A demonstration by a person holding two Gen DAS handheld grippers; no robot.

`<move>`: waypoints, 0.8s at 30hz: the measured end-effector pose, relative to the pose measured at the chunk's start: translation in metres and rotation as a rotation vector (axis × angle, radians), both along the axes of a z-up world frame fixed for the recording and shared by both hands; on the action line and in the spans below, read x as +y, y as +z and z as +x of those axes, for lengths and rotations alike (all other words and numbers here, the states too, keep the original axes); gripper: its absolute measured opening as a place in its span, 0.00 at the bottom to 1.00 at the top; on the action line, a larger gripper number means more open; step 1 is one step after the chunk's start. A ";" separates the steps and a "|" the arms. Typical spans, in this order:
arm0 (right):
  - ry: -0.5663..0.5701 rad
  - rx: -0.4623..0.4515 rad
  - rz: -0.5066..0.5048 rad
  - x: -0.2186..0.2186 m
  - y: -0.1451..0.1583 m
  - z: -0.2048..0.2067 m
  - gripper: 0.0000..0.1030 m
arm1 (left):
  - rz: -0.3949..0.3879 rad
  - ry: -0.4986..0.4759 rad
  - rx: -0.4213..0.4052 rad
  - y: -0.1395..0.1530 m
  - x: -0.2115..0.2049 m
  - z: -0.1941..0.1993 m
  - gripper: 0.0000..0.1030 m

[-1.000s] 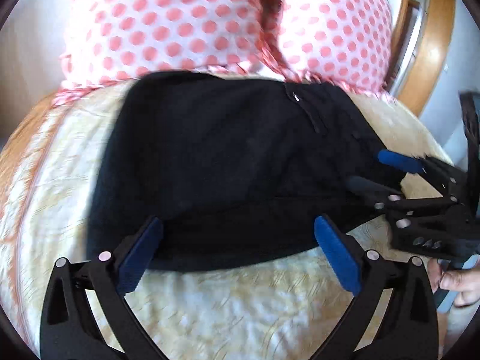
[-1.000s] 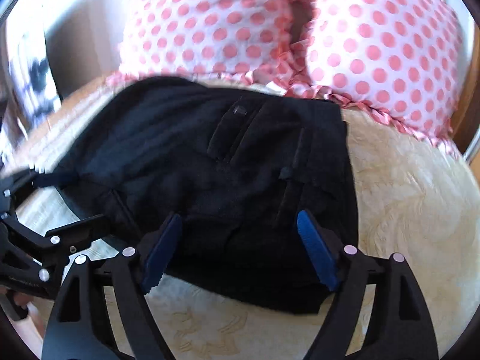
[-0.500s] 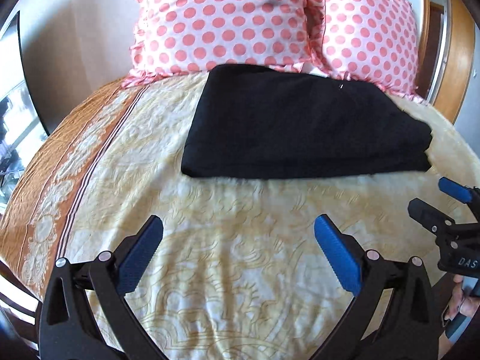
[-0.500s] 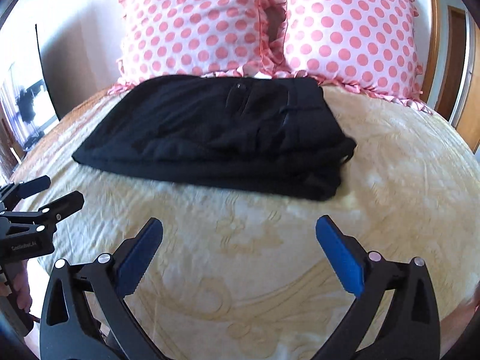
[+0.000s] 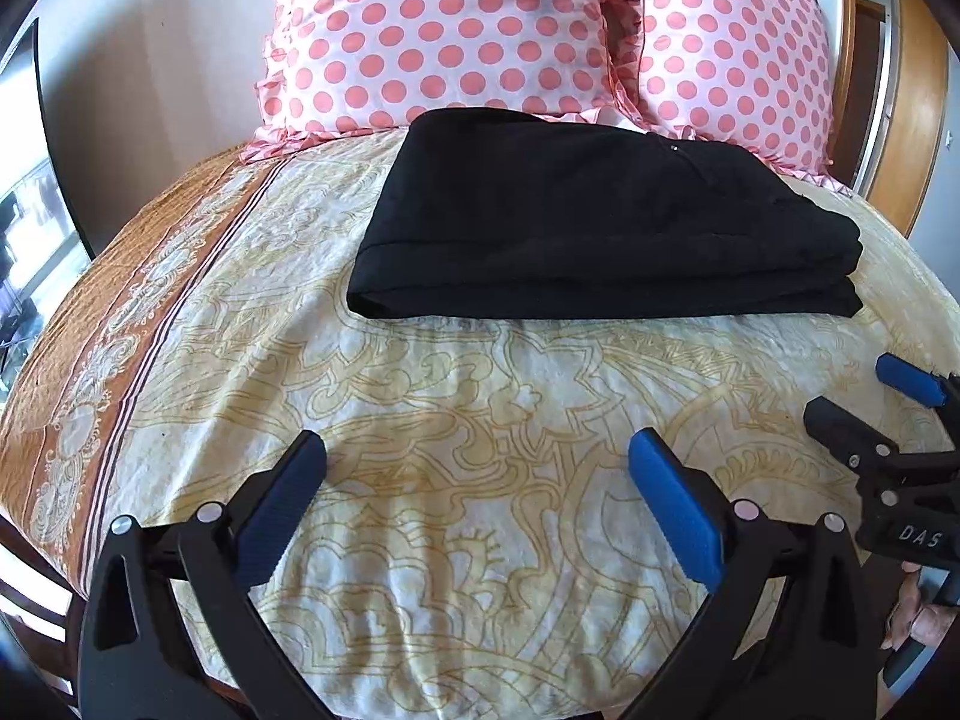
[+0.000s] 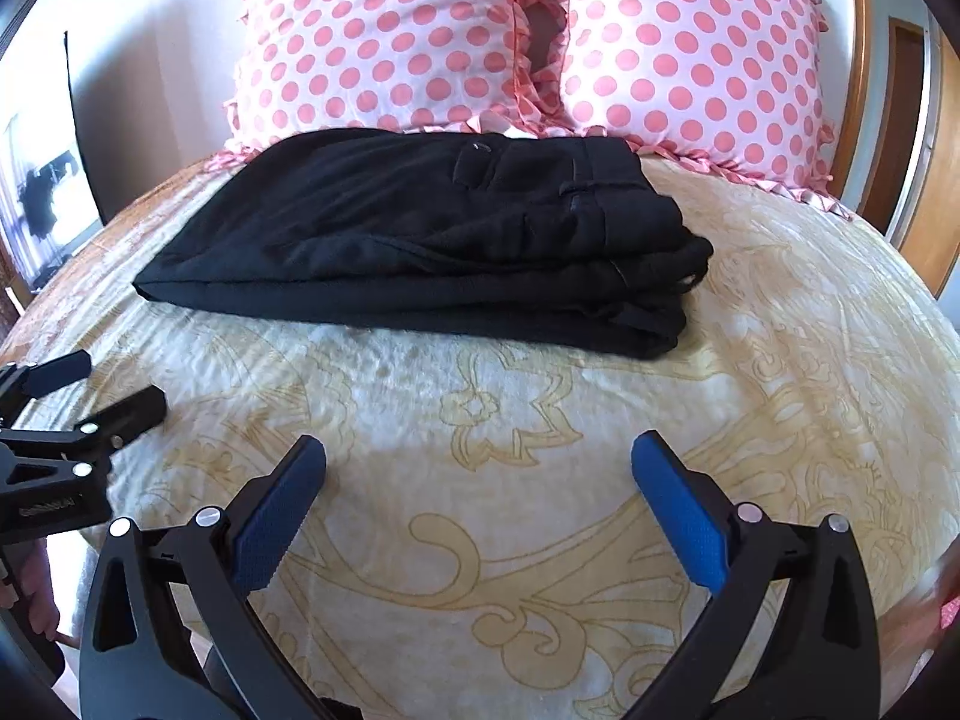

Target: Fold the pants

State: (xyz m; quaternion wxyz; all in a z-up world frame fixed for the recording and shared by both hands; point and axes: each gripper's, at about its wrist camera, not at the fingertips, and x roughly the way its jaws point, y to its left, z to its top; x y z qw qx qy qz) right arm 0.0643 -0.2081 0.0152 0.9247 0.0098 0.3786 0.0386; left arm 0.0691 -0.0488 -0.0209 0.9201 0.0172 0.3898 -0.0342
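The black pants [image 5: 588,222] lie folded into a flat stack on the yellow patterned bedspread [image 5: 456,420], just in front of the pillows. In the right wrist view the pants [image 6: 432,246] show their waistband and button on top. My left gripper [image 5: 477,456] hovers over bare bedspread well short of the stack, open, with nothing between its blue pads. My right gripper [image 6: 479,456] is likewise open and empty, set back from the pants. Each gripper shows at the edge of the other's view: the right gripper [image 5: 864,396] and the left gripper [image 6: 102,384].
Two pink polka-dot pillows [image 5: 456,30] [image 6: 690,54] stand against the headboard behind the pants. An orange patterned border [image 5: 120,324] runs along the bed's left side. A wooden door frame [image 5: 912,120] is at the right. A hand [image 5: 924,618] holds the right gripper's handle.
Both grippers have drawn back from the pants, which they stood over a second ago. The folded stack now lies alone, farther off. Little differs over the last half second.
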 end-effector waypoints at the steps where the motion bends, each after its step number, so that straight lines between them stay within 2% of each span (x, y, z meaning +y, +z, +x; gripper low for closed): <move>1: -0.004 -0.009 0.000 -0.001 0.000 -0.001 0.99 | 0.002 0.001 -0.009 -0.001 0.000 -0.001 0.98; 10: -0.025 -0.048 0.004 -0.001 -0.002 -0.006 0.99 | -0.005 0.010 -0.097 -0.005 -0.001 -0.012 0.98; 24: -0.027 -0.051 0.004 0.000 -0.003 -0.007 0.99 | -0.005 0.011 -0.102 -0.005 0.000 -0.012 0.98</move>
